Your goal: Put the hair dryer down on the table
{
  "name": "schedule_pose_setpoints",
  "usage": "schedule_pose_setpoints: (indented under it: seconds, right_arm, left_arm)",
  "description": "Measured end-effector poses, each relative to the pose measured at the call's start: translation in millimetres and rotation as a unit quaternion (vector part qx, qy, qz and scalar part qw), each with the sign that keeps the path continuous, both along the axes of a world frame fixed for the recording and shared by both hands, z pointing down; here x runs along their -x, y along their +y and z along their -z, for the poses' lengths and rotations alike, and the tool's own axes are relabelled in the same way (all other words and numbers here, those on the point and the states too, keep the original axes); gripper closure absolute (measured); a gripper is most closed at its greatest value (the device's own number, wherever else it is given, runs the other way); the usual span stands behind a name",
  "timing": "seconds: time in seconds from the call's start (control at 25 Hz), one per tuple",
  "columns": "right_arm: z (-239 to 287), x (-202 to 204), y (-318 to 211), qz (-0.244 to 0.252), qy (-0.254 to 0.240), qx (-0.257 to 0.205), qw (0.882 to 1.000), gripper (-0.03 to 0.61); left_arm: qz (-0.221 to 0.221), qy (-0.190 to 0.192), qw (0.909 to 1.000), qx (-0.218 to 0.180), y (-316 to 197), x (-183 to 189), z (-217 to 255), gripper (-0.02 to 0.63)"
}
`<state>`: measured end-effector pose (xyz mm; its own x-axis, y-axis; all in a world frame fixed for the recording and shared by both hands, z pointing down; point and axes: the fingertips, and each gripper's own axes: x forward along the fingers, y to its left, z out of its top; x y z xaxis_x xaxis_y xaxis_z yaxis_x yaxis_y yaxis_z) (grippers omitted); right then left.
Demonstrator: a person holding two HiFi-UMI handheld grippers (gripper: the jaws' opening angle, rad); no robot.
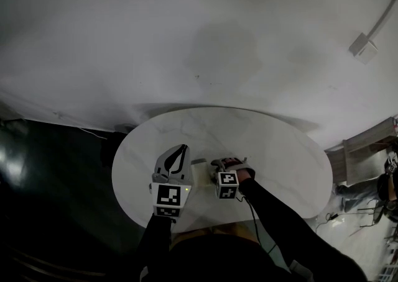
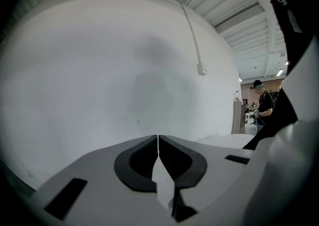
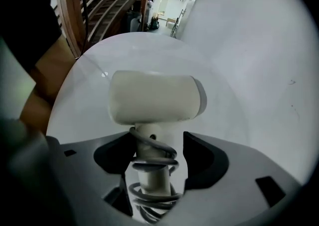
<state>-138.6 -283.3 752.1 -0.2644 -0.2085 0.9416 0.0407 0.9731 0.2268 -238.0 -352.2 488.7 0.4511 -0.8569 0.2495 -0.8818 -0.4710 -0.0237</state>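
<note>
A cream hair dryer [image 3: 154, 95] lies on the round white table [image 3: 84, 90], head away from me, with a grey cord [image 3: 152, 153] wound round its handle. The handle sits between the jaws of my right gripper [image 3: 158, 143], which stand open, with a clear gap on the right side. In the head view the hair dryer [image 1: 199, 171] is on the table [image 1: 280, 150] between both grippers, just left of the right gripper [image 1: 221, 164]. My left gripper [image 1: 183, 148] hovers beside it, its jaws shut together on nothing [image 2: 158, 138].
A white wall rises behind the table, with a cable duct and box [image 1: 364, 46] at upper right. Wooden stairs [image 1: 367, 147] stand to the right and dark floor [image 1: 50, 169] to the left. A person [image 2: 263, 103] stands far off.
</note>
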Motion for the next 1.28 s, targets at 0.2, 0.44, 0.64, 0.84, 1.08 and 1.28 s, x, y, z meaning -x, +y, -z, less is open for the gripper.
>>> schedule_pose_setpoints:
  seconds: [0.2,0.44,0.64,0.84,1.08,1.28]
  right_arm:
    - [3.2,-4.1,8.9,0.012,0.011,0.030,0.999,0.268]
    - [13.9,-13.9,18.0,0.016,0.006,0.061,0.998,0.270]
    - [34.1,-20.1,24.4,0.030,0.000,0.086,0.996,0.270]
    - [55.3,-32.8,25.7,0.037,-0.014,0.089,0.995,0.270]
    - [86.1,-48.7,23.5,0.010,-0.075,0.095,0.993,0.270]
    - [130.2,-56.9,8.6,-0.057,-0.181,0.081,0.979,0.272]
  left_arm:
    - [-0.007,-0.002,1.0000,0.002,2.3,-6.7,-0.1,0.592]
    - [-0.012,-0.007,0.9999,0.002,0.3,-13.8,1.8,0.592]
    - [-0.019,-0.008,0.9998,-0.003,-2.6,-28.1,7.7,0.592]
    - [-0.030,-0.011,0.9995,-0.008,-4.8,-49.4,13.5,0.592]
    - [-0.032,-0.018,0.9992,-0.012,-5.7,-71.3,21.0,0.592]
    - [-0.032,-0.028,0.9990,-0.014,-3.4,-89.7,24.4,0.592]
